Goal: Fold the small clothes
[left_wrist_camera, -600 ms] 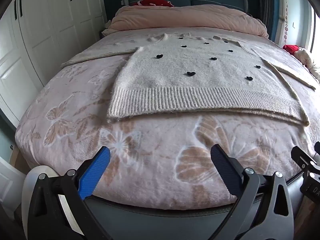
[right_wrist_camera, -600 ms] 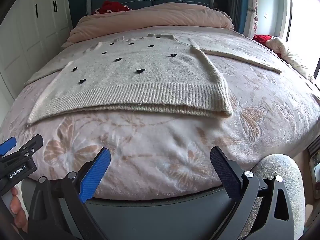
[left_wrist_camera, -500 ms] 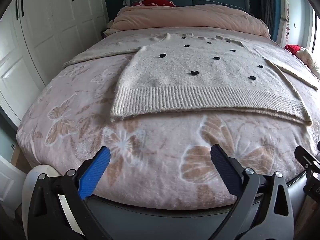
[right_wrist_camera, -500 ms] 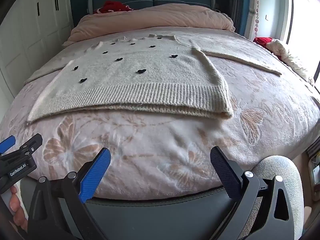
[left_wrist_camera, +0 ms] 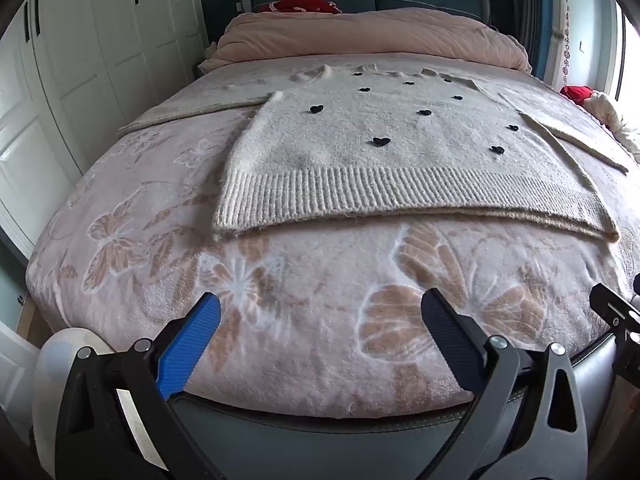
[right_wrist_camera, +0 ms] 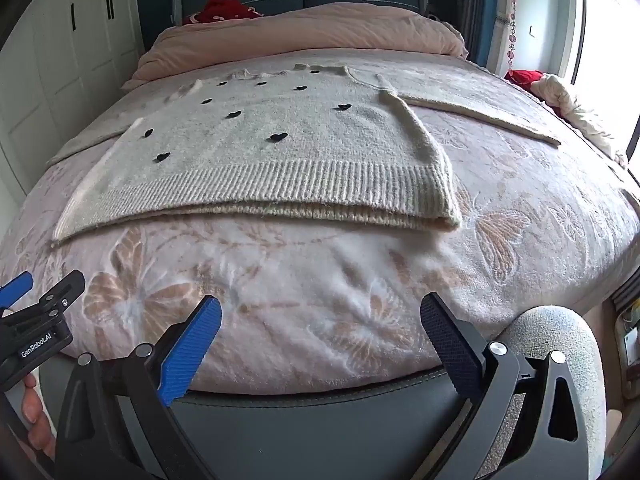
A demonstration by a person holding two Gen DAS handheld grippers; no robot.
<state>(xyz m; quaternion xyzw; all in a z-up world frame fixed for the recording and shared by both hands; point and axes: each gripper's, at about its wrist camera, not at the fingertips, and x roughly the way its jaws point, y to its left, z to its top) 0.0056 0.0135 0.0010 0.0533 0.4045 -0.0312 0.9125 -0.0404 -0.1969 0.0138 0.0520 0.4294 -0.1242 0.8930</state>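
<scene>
The sweater (left_wrist_camera: 380, 152) lies flat on the bed (left_wrist_camera: 280, 300). Both tools, left (left_wrist_camera: 320, 334) and right (right_wrist_camera: 320, 334), gape wide, empty. Only the right view shows a hand (right_wrist_camera: 34, 416); white wardrobes (left_wrist_camera: 80, 60) stand left.

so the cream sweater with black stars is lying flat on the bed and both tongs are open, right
Nearly: they are black hearts, not stars, as the right wrist view shows. The cream sweater does lie flat on the bed, and the left tongs and right tongs are both open.
</scene>
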